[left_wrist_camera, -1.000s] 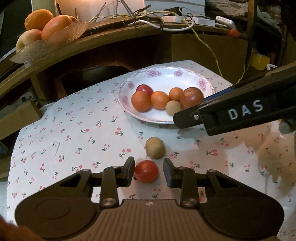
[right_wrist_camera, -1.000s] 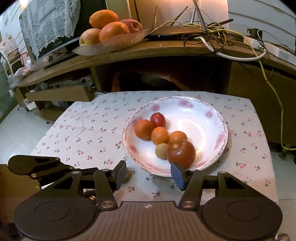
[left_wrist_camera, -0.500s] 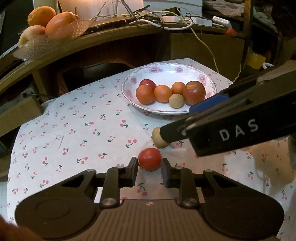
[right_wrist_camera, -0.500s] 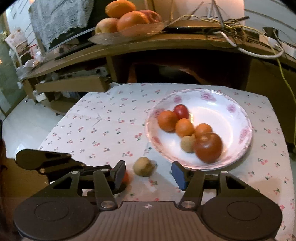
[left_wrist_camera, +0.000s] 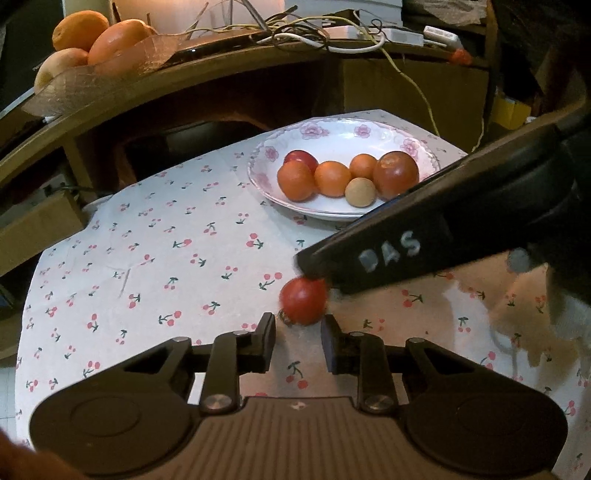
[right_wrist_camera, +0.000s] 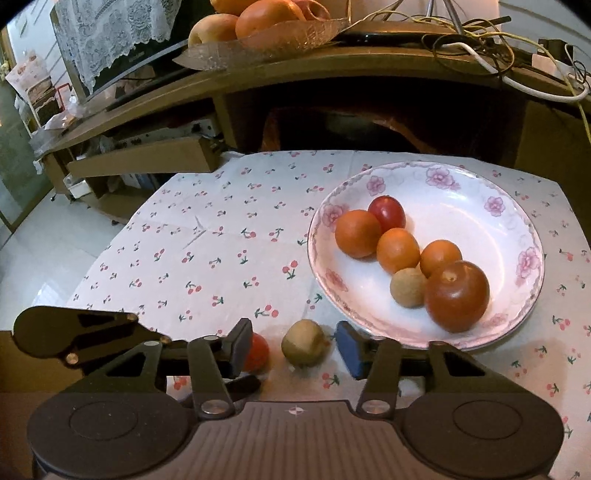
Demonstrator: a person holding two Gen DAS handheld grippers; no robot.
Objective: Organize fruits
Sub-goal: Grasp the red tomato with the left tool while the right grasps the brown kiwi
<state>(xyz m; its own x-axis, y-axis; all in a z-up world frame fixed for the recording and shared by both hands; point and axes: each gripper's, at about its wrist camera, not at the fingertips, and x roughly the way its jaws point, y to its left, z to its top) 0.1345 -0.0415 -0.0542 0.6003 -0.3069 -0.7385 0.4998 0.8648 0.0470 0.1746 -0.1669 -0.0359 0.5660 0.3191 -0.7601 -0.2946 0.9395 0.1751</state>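
Fingers [right_wrist_camera: 242,343] flank one kiwi [right_wrist_camera: 303,342]; plate [right_wrist_camera: 517,221] holds six.

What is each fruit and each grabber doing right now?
left gripper: open, empty, just short of the red fruit.
right gripper: open, its fingers either side of the brown fruit.
red fruit: loose on the tablecloth.
brown fruit: on the tablecloth, not gripped.
plate: holds six fruits.
glass dish: up on the shelf, piled with big fruit.

cloth [right_wrist_camera: 221,258]: white, red cherry print
plate [right_wrist_camera: 517,221]: white, pink flowers on rim
tomato [left_wrist_camera: 303,305]: red
kiwi [right_wrist_camera: 303,348]: brown-green
right pad [right_wrist_camera: 349,349]: blue
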